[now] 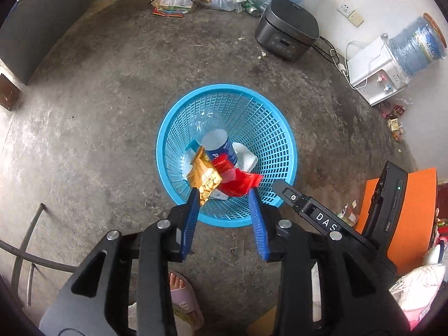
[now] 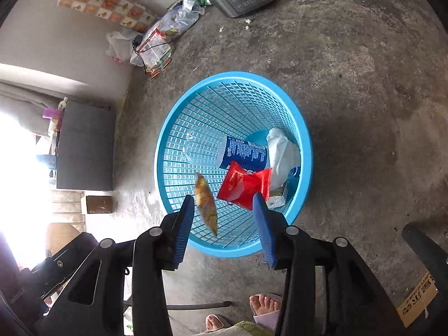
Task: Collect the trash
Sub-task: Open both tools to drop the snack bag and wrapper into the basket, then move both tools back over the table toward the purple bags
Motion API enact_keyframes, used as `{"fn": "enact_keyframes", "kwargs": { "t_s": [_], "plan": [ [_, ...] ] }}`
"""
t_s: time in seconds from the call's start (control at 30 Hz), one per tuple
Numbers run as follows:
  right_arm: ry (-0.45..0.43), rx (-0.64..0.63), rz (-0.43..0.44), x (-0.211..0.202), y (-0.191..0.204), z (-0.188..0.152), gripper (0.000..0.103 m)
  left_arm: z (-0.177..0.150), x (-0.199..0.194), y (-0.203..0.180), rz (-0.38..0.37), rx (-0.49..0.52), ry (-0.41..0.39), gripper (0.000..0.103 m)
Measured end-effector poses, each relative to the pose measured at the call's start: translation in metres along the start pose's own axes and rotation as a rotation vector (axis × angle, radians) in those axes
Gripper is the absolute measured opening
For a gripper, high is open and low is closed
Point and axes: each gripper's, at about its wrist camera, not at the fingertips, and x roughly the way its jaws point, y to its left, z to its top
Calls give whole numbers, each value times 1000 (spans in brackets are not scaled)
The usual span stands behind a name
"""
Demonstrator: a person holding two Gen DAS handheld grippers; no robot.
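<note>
Left wrist: left gripper (image 1: 225, 194) spread, gold wrapper (image 1: 205, 179) loose over blue basket (image 1: 168, 128); right gripper (image 2: 224, 199) spread beside red wrapper (image 2: 242, 186).

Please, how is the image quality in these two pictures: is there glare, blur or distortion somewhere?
Left wrist view: strong fisheye bending, dark corners, even soft light; the blue basket is sharp. Right wrist view: the same bending; white glare burns out the left edge by the doorway; the yellow wrapper looks slightly motion-blurred; the red wrapper stays clear.
</note>
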Motion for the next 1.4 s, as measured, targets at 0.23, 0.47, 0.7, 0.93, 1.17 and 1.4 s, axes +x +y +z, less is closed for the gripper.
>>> {"fn": "enact_keyframes", "kwargs": {
  "t_s": [0.23,0.47,0.7,0.93,1.17,1.4],
  "plan": [
    [-124,-82,72,-51,29,-5,44,-6,-82,-9,-98,37,-215,61],
    [-302,-227,199,-146,87,-31,60,-70,-221,-15,-169,116,-509,83],
    [-360,-377,286,-214,127,-85,74,-158,-301,21,-204,122,-641,89],
    [-253,-539,341,-225,178,-140,75,-243,-336,87,-92,51,-718,89],
    [-86,-759,422,-201,269,-198,75,-326,-357,170,59,-71,-763,89],
    [144,-891,543,-159,364,-261,75,-395,-374,249,190,-256,-793,89]
  ]
}}
